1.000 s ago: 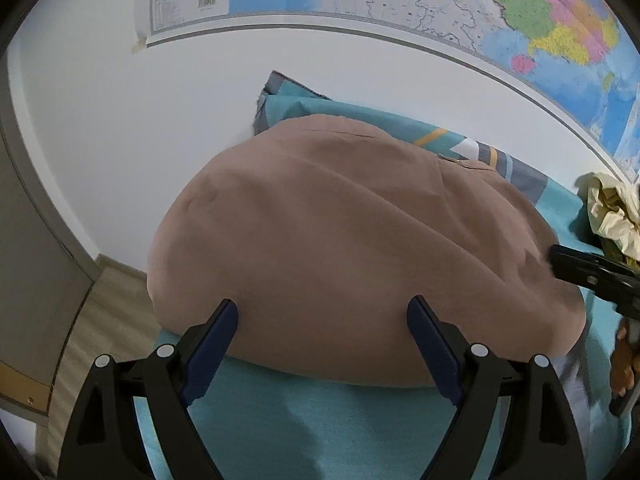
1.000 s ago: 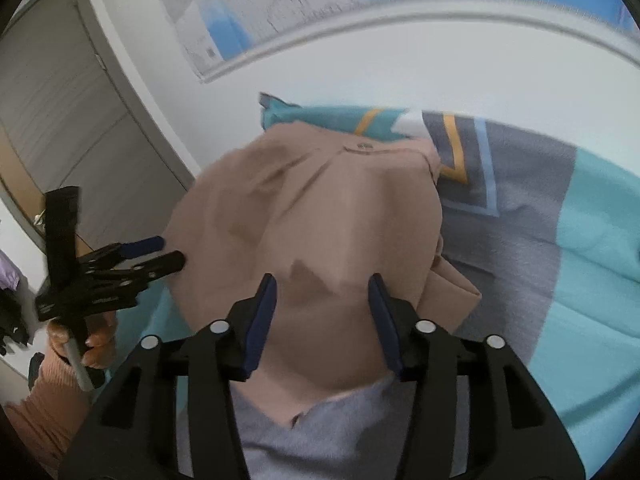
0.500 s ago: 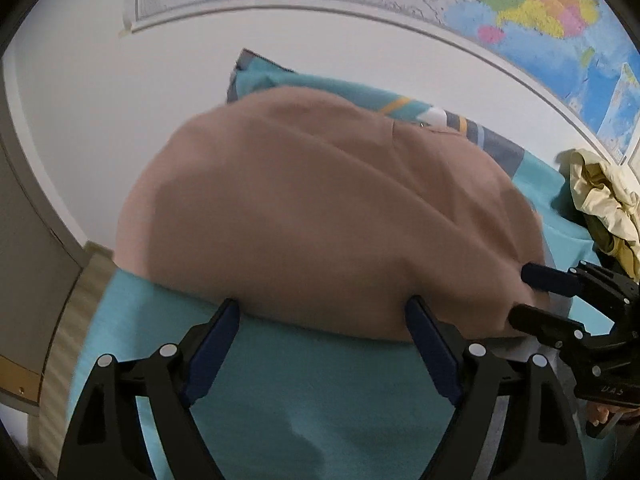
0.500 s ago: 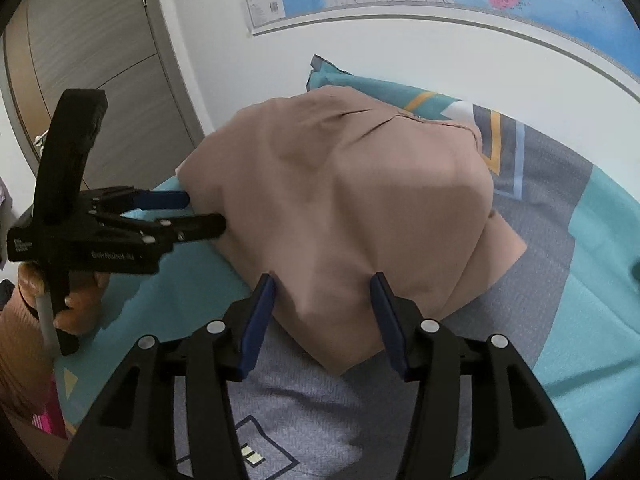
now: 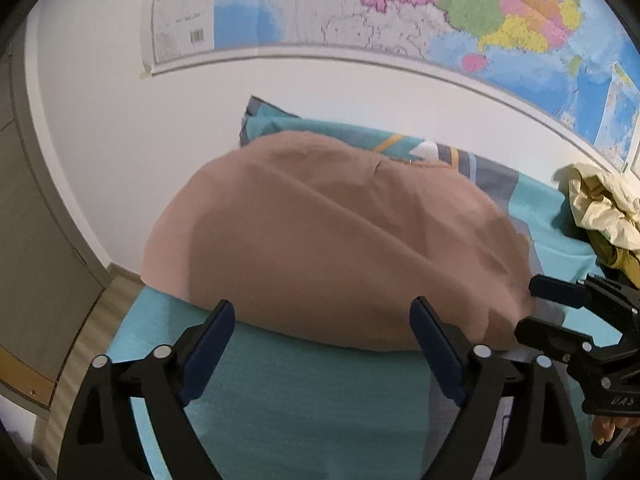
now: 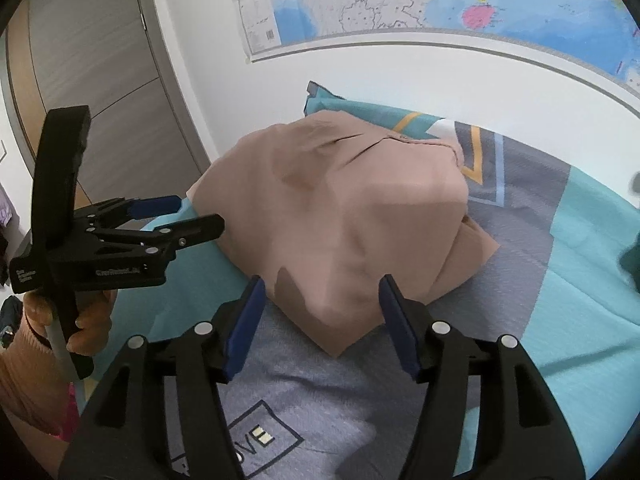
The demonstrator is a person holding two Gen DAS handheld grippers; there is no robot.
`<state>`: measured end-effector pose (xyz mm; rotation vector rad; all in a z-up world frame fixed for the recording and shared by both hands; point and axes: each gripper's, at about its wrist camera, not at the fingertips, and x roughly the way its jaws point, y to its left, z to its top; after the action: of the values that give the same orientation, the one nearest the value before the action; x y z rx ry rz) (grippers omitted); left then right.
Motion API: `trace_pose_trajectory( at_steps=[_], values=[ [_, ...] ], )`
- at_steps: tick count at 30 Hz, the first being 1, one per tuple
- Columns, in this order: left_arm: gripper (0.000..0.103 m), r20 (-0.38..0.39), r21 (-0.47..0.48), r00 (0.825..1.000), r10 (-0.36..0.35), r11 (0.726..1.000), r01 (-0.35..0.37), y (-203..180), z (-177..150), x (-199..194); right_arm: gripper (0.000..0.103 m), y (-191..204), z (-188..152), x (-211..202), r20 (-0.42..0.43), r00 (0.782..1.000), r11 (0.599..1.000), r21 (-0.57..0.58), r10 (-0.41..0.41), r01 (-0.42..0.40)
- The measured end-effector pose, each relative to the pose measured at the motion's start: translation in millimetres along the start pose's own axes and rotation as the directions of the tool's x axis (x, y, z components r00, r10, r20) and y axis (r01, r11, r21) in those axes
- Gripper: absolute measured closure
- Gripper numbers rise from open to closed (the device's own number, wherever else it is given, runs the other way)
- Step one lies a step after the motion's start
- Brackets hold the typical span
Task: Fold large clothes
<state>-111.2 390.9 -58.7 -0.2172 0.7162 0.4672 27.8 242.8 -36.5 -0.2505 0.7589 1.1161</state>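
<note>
Lower frame, left gripper (image 5: 322,322): your jaws opening wide, empty, at the tan garment (image 5: 336,248) edge.
Right gripper (image 6: 322,300): opening, nothing clamped.

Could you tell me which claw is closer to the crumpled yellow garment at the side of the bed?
Right. The right claw sits just below the yellow garment; the left claw is across the tan garment, farther away.

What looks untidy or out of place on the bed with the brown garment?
The brown garment is folded unevenly: a lower layer sticks out at its right side. A crumpled yellow cloth lies bunched on the bed.
</note>
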Motion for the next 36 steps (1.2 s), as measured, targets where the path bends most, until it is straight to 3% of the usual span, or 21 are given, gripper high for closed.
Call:
trace_pose_trajectory(
  at_steps=[10,15,17,22,28,36],
  values=[
    [0.007,0.023,-0.001,0.999,0.026,1.0,-0.026,-12.1,-2.3,0.2,0.041,-9.6,-1.7,4.9,0.005,0.999,0.998,0.028,-0.051,0.051],
    [0.008,0.0,0.002,1.0,-0.007,1.0,0.007,-19.2,-3.3,12.2,0.043,-23.9,-12.0,28.3,-0.122,0.992,0.997,0.071,-0.03,0.039],
    [0.018,-0.046,0.003,0.998,-0.03,1.0,0.03,-22.4,-5.7,24.6,0.043,-26.1,-14.7,25.9,-0.109,0.994,0.996,0.081,-0.019,0.028],
    [0.018,-0.047,0.014,0.999,-0.02,1.0,0.021,-23.3,-9.9,21.8,0.043,-28.6,-11.1,11.7,-0.076,0.997,0.996,0.081,-0.02,0.026],
    [0.013,-0.011,0.025,1.0,0.017,1.0,-0.017,-28.8,-12.3,4.4,0.041,-25.7,-5.6,-11.2,-0.004,1.0,0.996,0.082,-0.014,0.014],
    [0.007,0.053,0.035,0.996,0.066,0.997,-0.068,-41.2,-13.4,-21.8,0.025,-18.8,-8.4,-33.5,0.057,0.998,0.997,0.073,-0.022,0.018]
  ],
)
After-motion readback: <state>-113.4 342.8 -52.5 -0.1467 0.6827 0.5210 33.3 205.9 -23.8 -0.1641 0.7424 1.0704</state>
